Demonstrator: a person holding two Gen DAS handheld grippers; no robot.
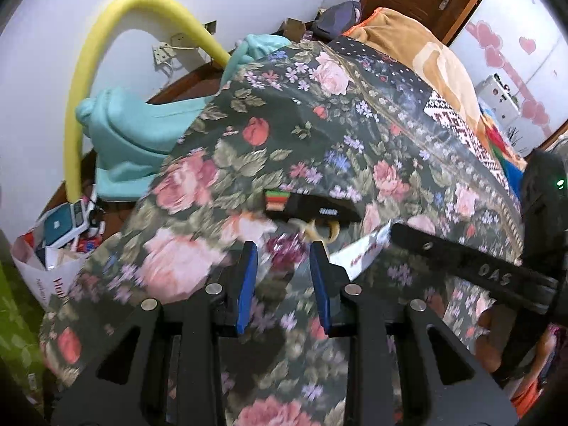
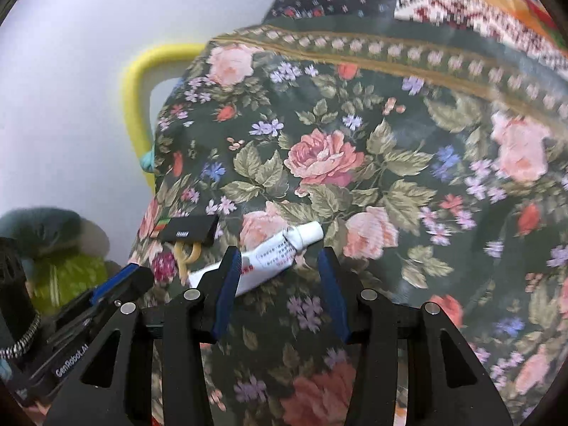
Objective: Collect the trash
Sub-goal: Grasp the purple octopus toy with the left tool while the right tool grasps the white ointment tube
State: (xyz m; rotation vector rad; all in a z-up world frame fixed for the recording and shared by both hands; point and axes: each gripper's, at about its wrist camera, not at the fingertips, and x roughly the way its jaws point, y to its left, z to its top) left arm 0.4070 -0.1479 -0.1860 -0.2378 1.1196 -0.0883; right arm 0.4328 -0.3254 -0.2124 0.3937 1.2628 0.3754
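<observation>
1. Two grippers over the bed, both with fingers spread and nothing between them.
2. Right gripper (image 2: 278, 266) hovers low over the floral quilt (image 2: 355, 163), its fingers parted wide; the white tube (image 2: 269, 254) lies just ahead of them, its flat tail end running under the tip of the left finger, its cap end pointing away and to the right.
3. No contact that can be confirmed: the tube looks to be lying on the quilt, and whether that finger touches it is too close to call.
4. Ahead and to the left of the right gripper sits a black box (image 2: 188, 231) with striped end, and a pale yellow ring (image 2: 186, 252) lies just on the near side of it.
5. Left gripper (image 1: 284, 252) is also parted, a narrower gap, blue pads facing each other over the quilt (image 1: 319, 124).
6. Straight ahead of it: the black box (image 1: 312, 207), with the ring (image 1: 319, 232) peeking out just beneath.
7. The tube (image 1: 362, 254) shows just right of the left gripper's right finger, partly covered by the other gripper's black arm.
8. Far off to the left, down on the floor, a white bag (image 1: 39, 269) stands stuffed with packaging.
</observation>
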